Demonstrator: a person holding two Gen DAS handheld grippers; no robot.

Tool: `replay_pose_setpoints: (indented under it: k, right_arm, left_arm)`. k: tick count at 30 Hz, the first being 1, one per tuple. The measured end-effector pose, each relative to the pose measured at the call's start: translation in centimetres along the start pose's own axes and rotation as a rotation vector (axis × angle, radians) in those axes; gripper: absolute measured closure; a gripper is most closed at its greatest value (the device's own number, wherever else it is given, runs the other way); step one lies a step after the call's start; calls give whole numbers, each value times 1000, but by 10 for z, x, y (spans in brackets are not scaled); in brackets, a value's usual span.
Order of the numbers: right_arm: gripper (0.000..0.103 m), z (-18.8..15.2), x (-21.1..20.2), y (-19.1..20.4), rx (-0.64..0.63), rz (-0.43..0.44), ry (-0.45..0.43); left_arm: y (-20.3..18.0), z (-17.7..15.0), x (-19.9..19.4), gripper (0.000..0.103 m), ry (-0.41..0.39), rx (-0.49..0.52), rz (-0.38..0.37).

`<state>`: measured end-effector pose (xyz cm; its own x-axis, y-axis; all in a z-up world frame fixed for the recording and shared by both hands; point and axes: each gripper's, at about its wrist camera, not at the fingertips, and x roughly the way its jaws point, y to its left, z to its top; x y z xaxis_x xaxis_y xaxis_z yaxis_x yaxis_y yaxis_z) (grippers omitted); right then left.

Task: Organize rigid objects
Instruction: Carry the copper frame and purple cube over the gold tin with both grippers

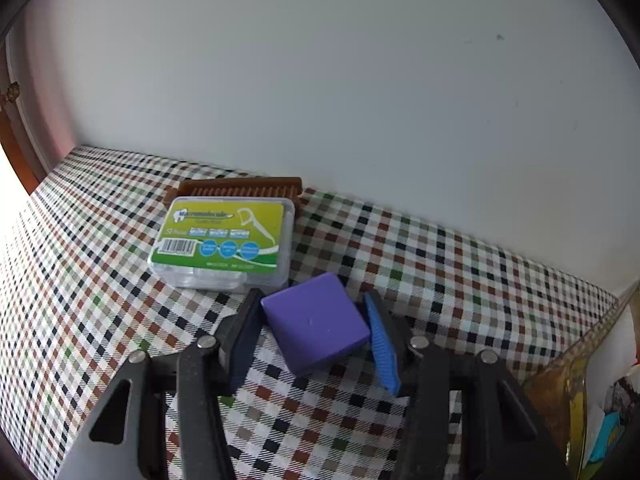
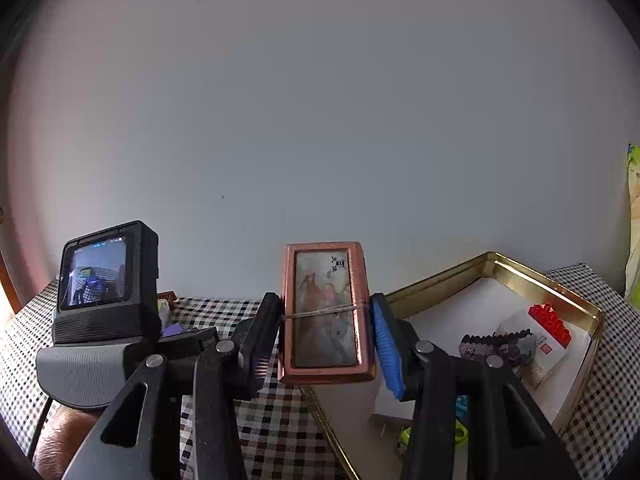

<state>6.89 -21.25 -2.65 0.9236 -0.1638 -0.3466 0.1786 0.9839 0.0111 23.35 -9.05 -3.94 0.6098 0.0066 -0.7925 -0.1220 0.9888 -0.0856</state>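
1. Left gripper [image 1: 316,332] is straddling the purple square box [image 1: 314,328] on the checked tablecloth [image 1: 440,264]; the dark pad [image 1: 244,340] looks to be touching the box's left edge, while the blue pad [image 1: 382,344] is sitting at the right corner with contact unclear, so I cannot tell if it is gripping yet.
2. Right gripper [image 2: 326,332] is clamping the copper-framed rectangular case [image 2: 326,312], holding it upright and lifted, at the near left edge of the gold tin tray [image 2: 496,264]. A thin band is wrapping round the case's middle.
3. Progress, as a judgement: partway. The tray is already holding a red block [image 2: 550,324], a dark patterned packet [image 2: 496,344] and some green and blue bits at the bottom, too hidden to name.
4. Still lying outside the tray: the purple box, the floss pick box [image 1: 224,244] just behind it, and a brown comb [image 1: 240,188] behind that, against the wall.
5. The case is probably going into the tray; the purple box is likely the left side's pick.
6. Surface: table covered in small multicolour check cloth, tray sitting on its right part.
7. Room: plain white wall [image 1: 320,80] right behind the table, a brown wooden frame at far left, bright light coming in from there.
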Motion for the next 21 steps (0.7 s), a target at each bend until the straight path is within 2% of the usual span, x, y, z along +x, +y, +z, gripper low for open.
replay_pose_setpoints:
  k: [7,14,21]
  right_arm:
    - [55,3,3,-4,13,15,-8]
    - [54,0,-7,7,-30,32,-47]
    - [54,-4,-14,14,-73,20,-78]
  left_arm:
    - [34,-16,-28,53,-26,14,-36]
    - [53,-44,-78,53,-193,80,-3]
    - [78,-66,-107,53,-291,85,-6]
